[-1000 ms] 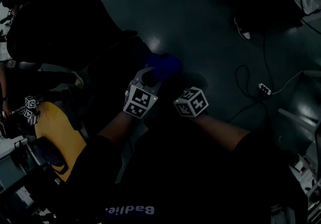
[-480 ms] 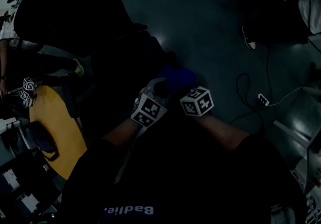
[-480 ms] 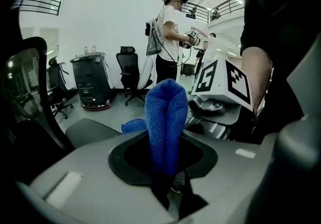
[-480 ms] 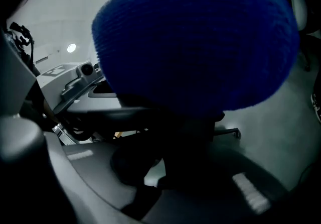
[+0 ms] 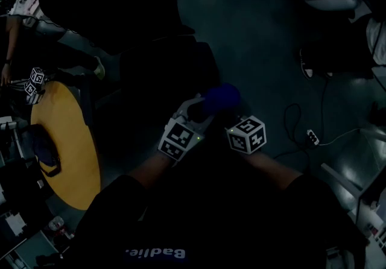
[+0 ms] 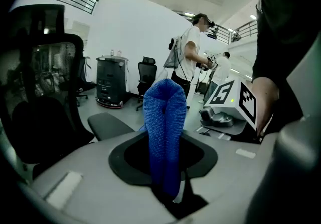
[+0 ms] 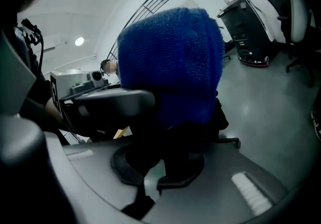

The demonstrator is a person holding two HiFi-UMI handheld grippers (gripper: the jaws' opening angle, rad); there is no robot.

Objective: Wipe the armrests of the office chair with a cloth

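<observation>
Pinching a folded blue cloth point(image 6: 164, 127) upright between its jaws, left gripper point(image 6: 168, 188) at centre, chair armrest point(image 6: 108, 125) just left of the cloth, right gripper point(image 7: 165, 135) close on the right, its dark jaws drawn nearly together, nothing seen between them.

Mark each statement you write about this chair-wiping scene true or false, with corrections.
1. The left gripper is shut on the blue cloth. True.
2. The cloth lies spread flat on the floor. False: it stands folded upright between the left gripper's fingers.
3. A round yellow table shows at the left of the head view. True.
4. The cloth is red. False: it is blue.
5. A power strip lies on the floor at the right of the head view. True.
</observation>
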